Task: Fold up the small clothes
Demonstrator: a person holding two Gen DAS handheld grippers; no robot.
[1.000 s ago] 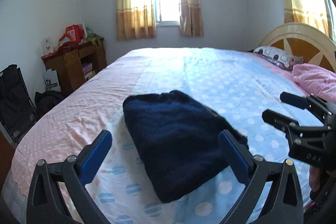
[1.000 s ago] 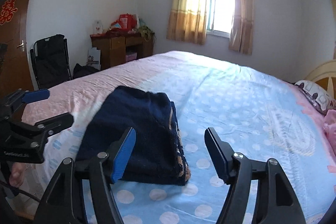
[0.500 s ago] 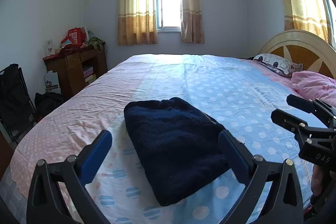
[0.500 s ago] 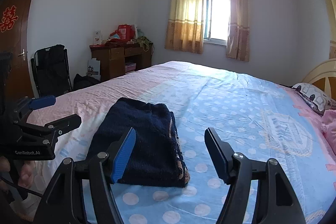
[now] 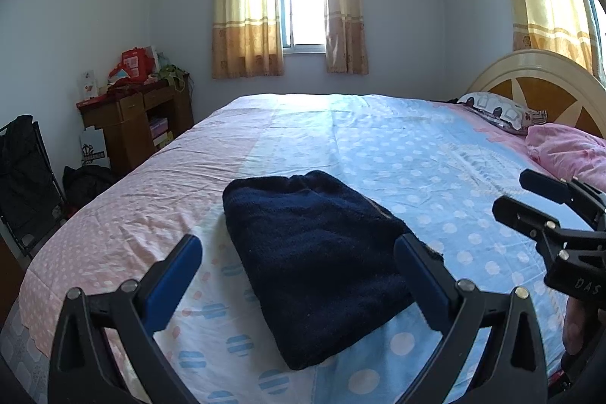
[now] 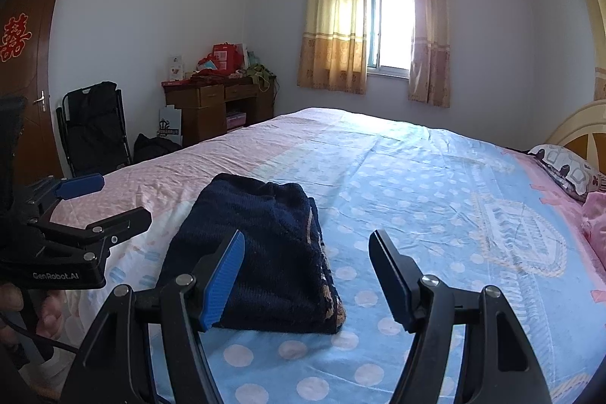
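Both grippers, left gripper [image 5: 297, 273] and right gripper [image 6: 306, 275], gape wide and empty above the folded navy sweater [image 5: 314, 252]; a careless nudge could undo its fold.

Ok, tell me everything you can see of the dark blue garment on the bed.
The dark blue garment is a thick, fuzzy knit, folded into a compact, roughly rectangular bundle of several layers. It lies flat on the dotted bedsheet, near the bed's near edge, across the seam between pink and blue cloth. A tan patterned trim shows along its right edge in the right wrist view. Nothing but the sheet touches it: the left gripper and the right gripper are both open and empty above it.
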